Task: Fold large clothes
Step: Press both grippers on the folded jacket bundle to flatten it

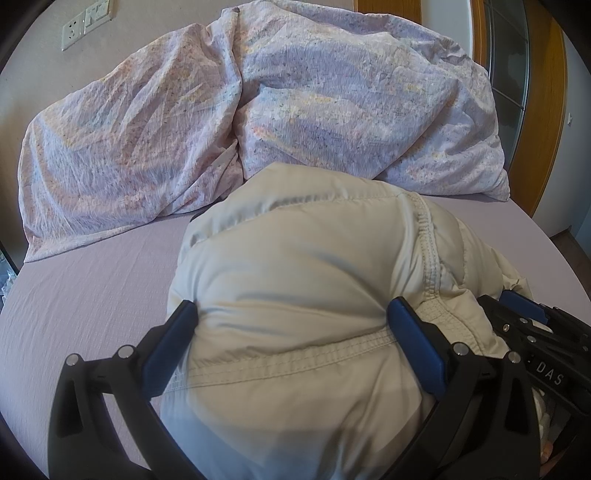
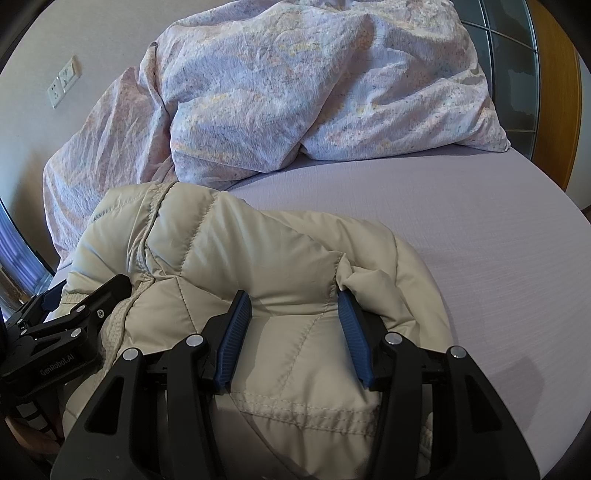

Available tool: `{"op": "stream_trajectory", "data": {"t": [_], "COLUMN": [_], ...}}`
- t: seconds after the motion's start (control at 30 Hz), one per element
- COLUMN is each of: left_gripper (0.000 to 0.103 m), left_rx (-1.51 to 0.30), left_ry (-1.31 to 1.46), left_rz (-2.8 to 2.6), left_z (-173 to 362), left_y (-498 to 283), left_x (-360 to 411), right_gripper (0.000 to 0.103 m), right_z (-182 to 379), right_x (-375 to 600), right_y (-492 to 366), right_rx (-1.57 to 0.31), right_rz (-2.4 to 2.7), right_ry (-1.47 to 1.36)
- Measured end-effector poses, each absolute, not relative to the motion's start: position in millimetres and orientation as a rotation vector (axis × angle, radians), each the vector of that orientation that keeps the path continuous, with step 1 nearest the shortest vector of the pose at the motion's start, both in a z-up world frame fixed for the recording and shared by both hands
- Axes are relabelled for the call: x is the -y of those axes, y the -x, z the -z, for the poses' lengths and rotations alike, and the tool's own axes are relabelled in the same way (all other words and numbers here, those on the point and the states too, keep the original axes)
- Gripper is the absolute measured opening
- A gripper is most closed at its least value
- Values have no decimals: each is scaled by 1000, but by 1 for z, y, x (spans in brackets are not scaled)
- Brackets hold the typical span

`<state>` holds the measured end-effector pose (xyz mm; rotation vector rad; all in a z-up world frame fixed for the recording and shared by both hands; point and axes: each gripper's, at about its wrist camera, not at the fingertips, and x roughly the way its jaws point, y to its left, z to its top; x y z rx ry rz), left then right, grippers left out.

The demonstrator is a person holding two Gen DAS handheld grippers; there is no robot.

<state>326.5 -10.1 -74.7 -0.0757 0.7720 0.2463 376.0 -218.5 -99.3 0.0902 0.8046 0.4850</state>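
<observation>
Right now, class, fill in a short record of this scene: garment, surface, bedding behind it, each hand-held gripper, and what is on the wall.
garment: cream quilted puffer jacket, bunched up on the bed
surface: lilac fitted bed sheet
bedding: crumpled pastel floral duvet, heaped behind the jacket
left hand-held gripper: blue pads pressing a wide bulge of jacket
right hand-held gripper: blue pads clamped on a narrower fold of jacket
wall: white socket plate
</observation>
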Motion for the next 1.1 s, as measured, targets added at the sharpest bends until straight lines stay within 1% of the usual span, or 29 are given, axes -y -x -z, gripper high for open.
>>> {"op": "stream_trajectory", "data": {"t": [0.2, 0.37, 0.57, 0.73, 1.1], "left_gripper": [101, 101, 101, 101, 101], "left_rx": [-767, -759, -754, -759, -769], "left_ry": [75, 85, 88, 92, 89], "left_rz": [-245, -244, -242, -238, -231], "left_z": [75, 75, 75, 75, 76], "left_y": [-326, -326, -324, -324, -320], "left_x": [10, 9, 10, 10, 11], "right_gripper": [51, 51, 51, 52, 52], "right_z": [89, 81, 96, 104, 104], "right_x": [215, 235, 227, 230, 228], "right_y": [-373, -361, -356, -359, -356], "right_rx": [-822, -815, -821, -828, -823], "right_rz": [-442, -434, -435, -462, -449], "right_ry": [-45, -132, -54, -89, -70]}}
